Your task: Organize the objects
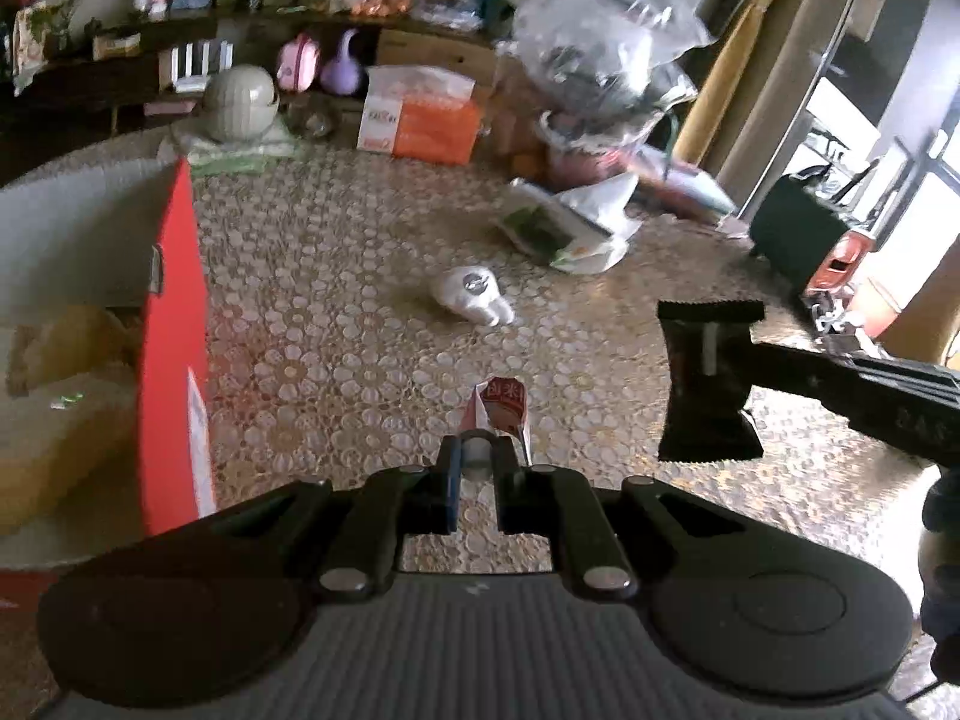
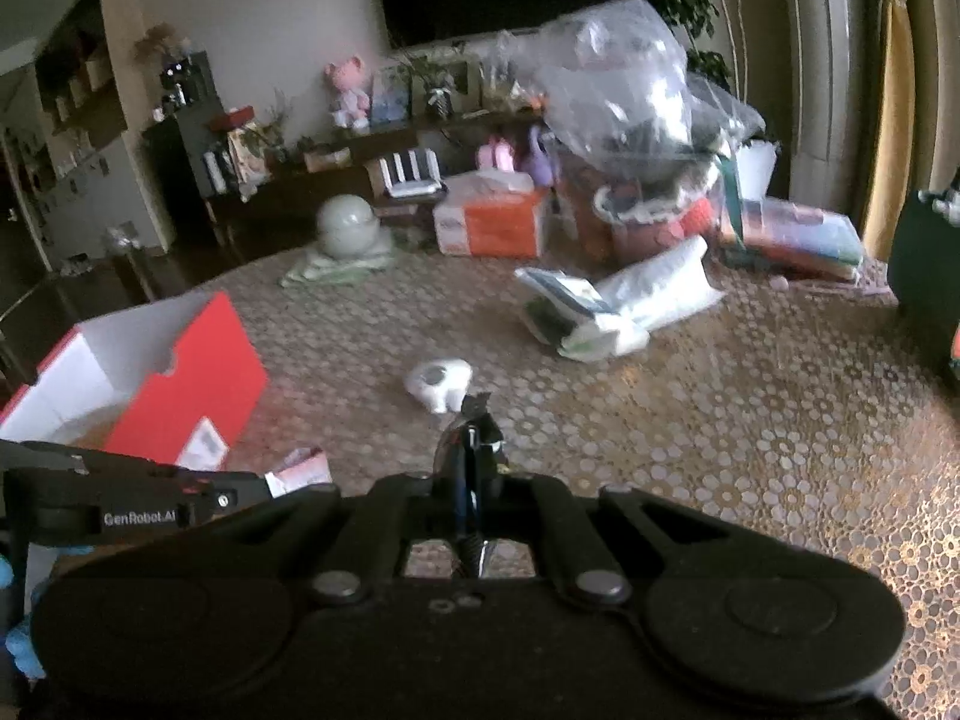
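My left gripper [image 1: 477, 450] is shut on a small red-and-white sachet [image 1: 501, 405] and holds it above the patterned table. My right gripper [image 2: 471, 450] is shut on a black snack packet [image 2: 474, 414], seen edge-on here; the left wrist view shows the packet [image 1: 708, 381] flat, at the right, pinched by the right gripper's fingers [image 1: 840, 375]. A red box [image 1: 171, 324] with a white inside stands open at the left; it also shows in the right wrist view [image 2: 186, 378]. A white toy figure [image 1: 474, 294] lies on the table ahead of both grippers.
A white-and-green packet [image 1: 561, 228] lies at the far right of the table. An orange tissue pack [image 1: 420, 117], a grey-green helmet-shaped pot [image 1: 240, 99] and a big clear bag of things [image 1: 600, 54] stand along the far edge. A dark object [image 1: 792, 228] sits at the right.
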Action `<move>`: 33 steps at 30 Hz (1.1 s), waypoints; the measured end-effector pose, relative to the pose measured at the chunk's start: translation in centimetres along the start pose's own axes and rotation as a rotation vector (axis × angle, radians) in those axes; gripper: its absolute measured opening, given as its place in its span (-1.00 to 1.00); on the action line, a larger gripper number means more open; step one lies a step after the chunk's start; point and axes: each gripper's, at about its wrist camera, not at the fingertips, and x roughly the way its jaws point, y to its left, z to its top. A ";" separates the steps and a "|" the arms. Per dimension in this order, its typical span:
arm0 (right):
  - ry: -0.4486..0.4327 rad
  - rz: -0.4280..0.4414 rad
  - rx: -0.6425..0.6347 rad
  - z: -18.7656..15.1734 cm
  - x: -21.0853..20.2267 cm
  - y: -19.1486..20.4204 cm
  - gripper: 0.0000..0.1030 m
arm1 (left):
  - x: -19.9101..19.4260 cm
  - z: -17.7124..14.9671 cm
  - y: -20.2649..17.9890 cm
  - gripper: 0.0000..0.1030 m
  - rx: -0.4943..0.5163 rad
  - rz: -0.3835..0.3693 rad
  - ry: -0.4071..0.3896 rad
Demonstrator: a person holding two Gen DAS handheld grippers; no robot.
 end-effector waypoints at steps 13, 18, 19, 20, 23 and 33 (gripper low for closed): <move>-0.075 0.114 -0.080 4.2 -4.0 5.6 -0.96 | -8.8 2.3 2.0 -0.81 -0.008 0.023 -0.118; -0.106 0.181 -0.135 6.1 -3.7 9.5 -0.96 | -11.0 3.0 4.1 -0.81 -0.019 0.066 -0.156; -0.107 0.198 -0.140 6.5 -3.4 10.3 -0.96 | -11.4 3.0 4.6 -0.81 -0.024 0.078 -0.159; -0.110 0.209 -0.146 6.7 -3.1 11.1 -0.96 | -11.8 3.0 5.2 -0.81 -0.030 0.089 -0.164; -0.114 0.243 -0.159 7.5 -2.1 13.5 -0.96 | -12.8 3.0 6.8 -0.81 -0.040 0.127 -0.175; -0.057 0.351 -0.172 8.5 2.4 19.6 -0.96 | -14.2 3.4 12.2 -0.81 -0.082 0.244 -0.217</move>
